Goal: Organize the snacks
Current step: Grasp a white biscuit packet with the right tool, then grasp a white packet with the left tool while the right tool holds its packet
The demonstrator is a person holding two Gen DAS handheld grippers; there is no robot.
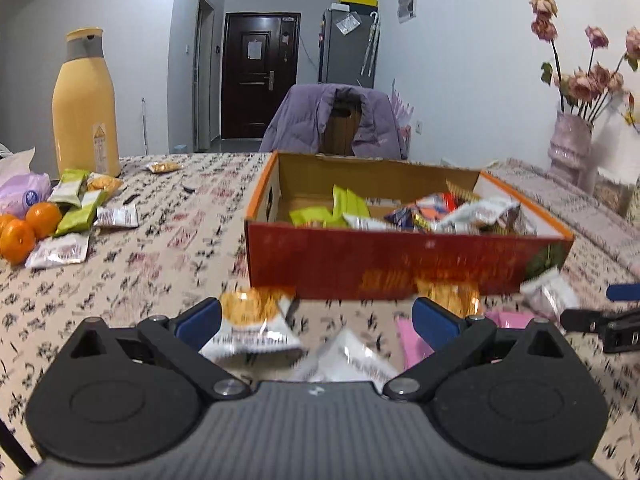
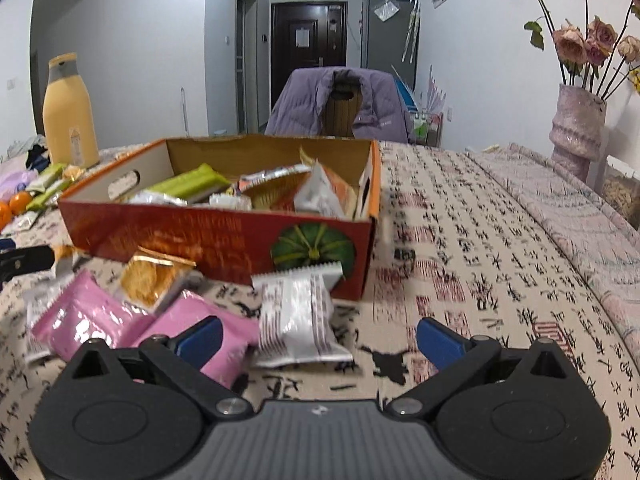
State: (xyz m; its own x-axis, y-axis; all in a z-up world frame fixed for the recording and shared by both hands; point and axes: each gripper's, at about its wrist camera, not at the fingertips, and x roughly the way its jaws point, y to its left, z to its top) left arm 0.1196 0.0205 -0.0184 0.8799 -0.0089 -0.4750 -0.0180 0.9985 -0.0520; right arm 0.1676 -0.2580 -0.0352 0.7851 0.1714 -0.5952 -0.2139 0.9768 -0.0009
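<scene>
Snacks are lying partly inside the red cardboard box near the middle of the table, with loose packets scattered just before its front wall. Left gripper is hovering wide open over an orange-printed packet, gripping nothing. Right gripper is likewise spread wide and empty beside pink packets.

Red-and-orange cardboard box is sitting mid-table, holding a heap of wrapped snacks. Loose silver, pink and orange snack packets are lying just before its front wall. Tall yellow plastic bottle is standing far left, oranges lying before it. Pink vase of dried roses is standing far right.
</scene>
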